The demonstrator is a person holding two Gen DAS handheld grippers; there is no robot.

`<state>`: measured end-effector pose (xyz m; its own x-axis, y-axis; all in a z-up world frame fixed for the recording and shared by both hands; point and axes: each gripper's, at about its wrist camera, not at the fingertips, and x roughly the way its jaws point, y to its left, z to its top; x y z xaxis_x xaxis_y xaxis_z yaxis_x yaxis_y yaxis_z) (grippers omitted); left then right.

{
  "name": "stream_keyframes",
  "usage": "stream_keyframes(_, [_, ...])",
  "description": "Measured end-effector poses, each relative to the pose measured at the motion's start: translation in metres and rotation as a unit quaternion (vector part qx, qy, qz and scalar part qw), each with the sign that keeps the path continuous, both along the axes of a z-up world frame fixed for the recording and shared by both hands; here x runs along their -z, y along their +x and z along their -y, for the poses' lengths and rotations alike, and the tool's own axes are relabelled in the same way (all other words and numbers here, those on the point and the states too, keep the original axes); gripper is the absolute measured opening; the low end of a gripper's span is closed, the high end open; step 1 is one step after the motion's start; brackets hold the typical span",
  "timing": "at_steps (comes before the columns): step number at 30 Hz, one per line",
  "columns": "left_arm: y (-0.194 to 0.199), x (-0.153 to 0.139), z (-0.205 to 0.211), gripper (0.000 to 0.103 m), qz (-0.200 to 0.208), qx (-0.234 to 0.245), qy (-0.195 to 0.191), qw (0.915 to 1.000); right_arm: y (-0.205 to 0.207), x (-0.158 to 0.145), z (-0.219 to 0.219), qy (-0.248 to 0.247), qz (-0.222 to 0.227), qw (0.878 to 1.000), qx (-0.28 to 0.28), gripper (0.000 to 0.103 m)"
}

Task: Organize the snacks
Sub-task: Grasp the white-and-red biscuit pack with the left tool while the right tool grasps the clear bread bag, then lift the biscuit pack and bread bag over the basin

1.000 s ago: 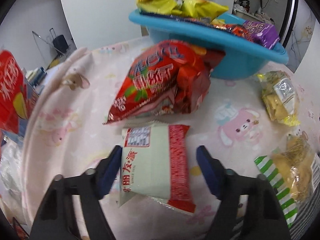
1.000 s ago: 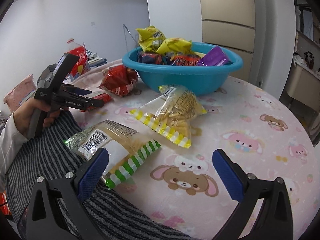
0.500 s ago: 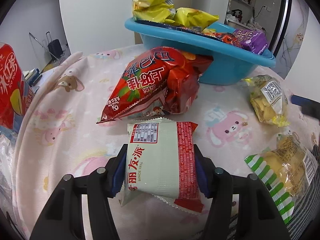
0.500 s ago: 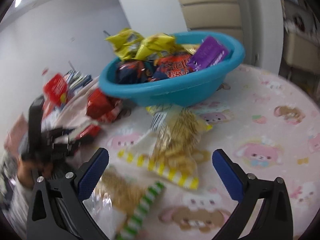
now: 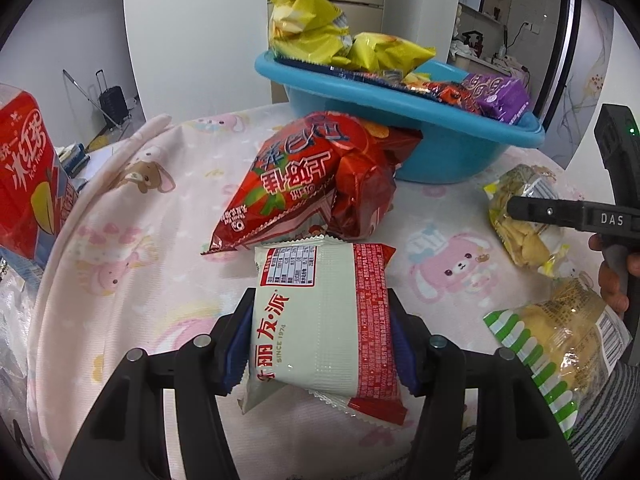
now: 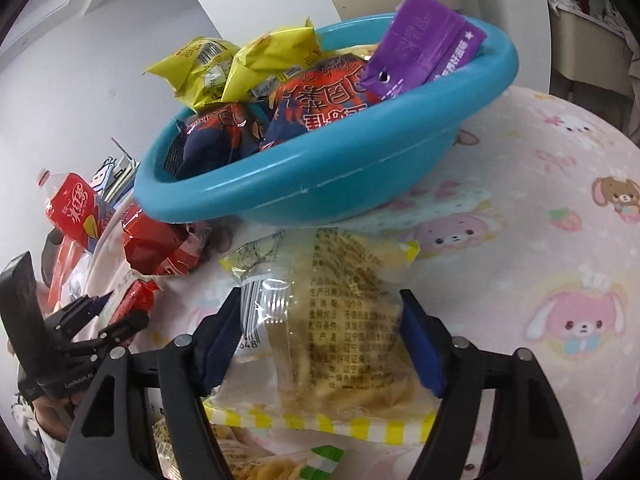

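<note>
My left gripper [image 5: 320,340] is shut on a white-and-red snack pack [image 5: 320,312], held just above the pink tablecloth. My right gripper [image 6: 320,344] stands around a clear yellow-striped bag of crisps [image 6: 320,328]; both blue pads touch its sides. That bag also shows in the left wrist view [image 5: 520,216]. The blue basin [image 6: 320,176] sits just beyond it, full of yellow, red and purple packs. It also shows in the left wrist view [image 5: 440,148]. A big red snack bag [image 5: 312,180] lies in front of the basin.
A green-striped bag [image 5: 560,344] lies at the near right, also in the right wrist view [image 6: 280,464]. A red iced-tea carton [image 5: 24,176] stands off the table's left edge. The pink cartoon tablecloth [image 6: 540,240] covers the round table.
My left gripper closed on the white-and-red pack. My right gripper swung forward to the yellow-striped bag and narrowed onto it.
</note>
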<state>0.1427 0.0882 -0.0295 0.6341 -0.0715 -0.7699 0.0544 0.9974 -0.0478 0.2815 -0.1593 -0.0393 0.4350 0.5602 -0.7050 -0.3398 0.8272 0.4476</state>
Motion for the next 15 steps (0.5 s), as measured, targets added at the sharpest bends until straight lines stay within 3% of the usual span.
stream_keyframes(7, [-0.011, -0.014, -0.001, 0.061, 0.024, 0.000, 0.003, 0.9997, -0.016, -0.014, 0.025, -0.005, 0.013, 1.000, -0.004, 0.063])
stream_keyframes(10, [-0.019, -0.027, -0.003, 0.061, 0.035, -0.001, -0.010, 0.9993, -0.027, -0.024, 0.046, -0.002, 0.026, 1.000, 0.004, 0.063])
stream_keyframes(13, [-0.027, -0.046, -0.010, 0.061, 0.055, 0.004, -0.056, 0.9969, -0.040, -0.035, 0.070, 0.028, 0.036, 0.999, 0.018, 0.063])
stream_keyframes(15, [-0.033, -0.059, -0.009, 0.061, 0.066, -0.002, -0.052, 0.9965, -0.049, -0.044, 0.084, 0.038, 0.049, 0.998, 0.024, 0.063])
